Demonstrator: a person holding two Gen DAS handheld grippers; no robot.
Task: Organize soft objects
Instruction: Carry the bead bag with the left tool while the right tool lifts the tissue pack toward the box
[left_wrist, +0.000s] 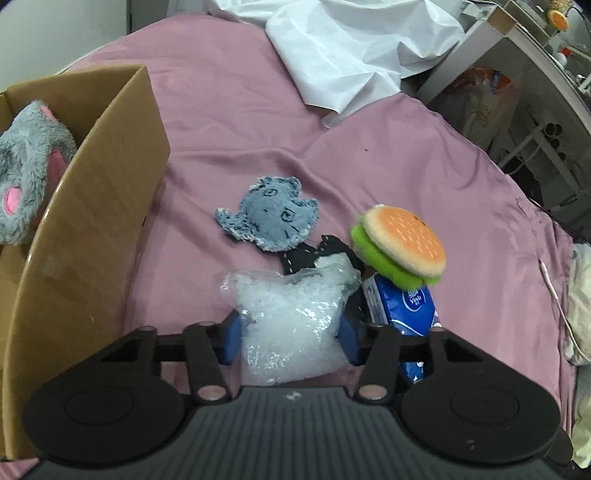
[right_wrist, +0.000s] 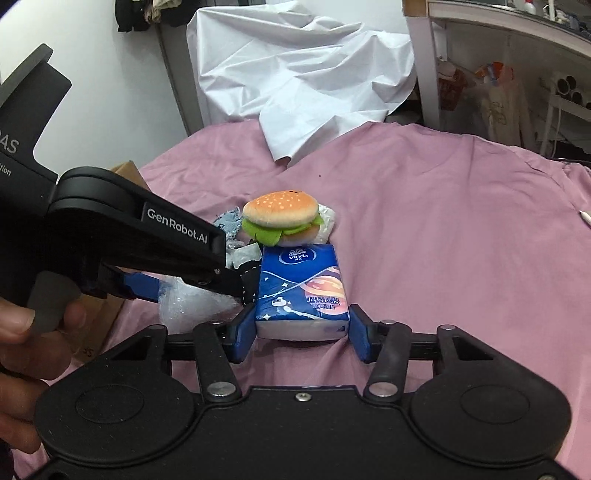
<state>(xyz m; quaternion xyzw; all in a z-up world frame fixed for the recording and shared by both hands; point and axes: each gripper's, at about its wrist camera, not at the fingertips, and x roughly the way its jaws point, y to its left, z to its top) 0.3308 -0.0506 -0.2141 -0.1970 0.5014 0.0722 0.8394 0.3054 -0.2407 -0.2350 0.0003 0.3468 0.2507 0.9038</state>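
Observation:
My left gripper (left_wrist: 290, 328) is closed around a clear bag of white filling (left_wrist: 291, 317) on the pink bedsheet. My right gripper (right_wrist: 302, 332) has its blue pads on both sides of a blue tissue pack (right_wrist: 303, 291), which also shows in the left wrist view (left_wrist: 402, 302). A plush hamburger (right_wrist: 282, 218) rests on the far end of the pack, also visible in the left wrist view (left_wrist: 400, 245). A blue denim plush (left_wrist: 267, 216) lies flat beyond the bag, over a black fabric piece (left_wrist: 306, 254). The left gripper body (right_wrist: 147, 236) is visible in the right wrist view.
An open cardboard box (left_wrist: 92, 206) stands to the left, holding a grey and pink plush (left_wrist: 26, 166). A crumpled white sheet (right_wrist: 295, 74) lies at the bed's far end. Shelves and clutter (right_wrist: 517, 92) stand to the right of the bed.

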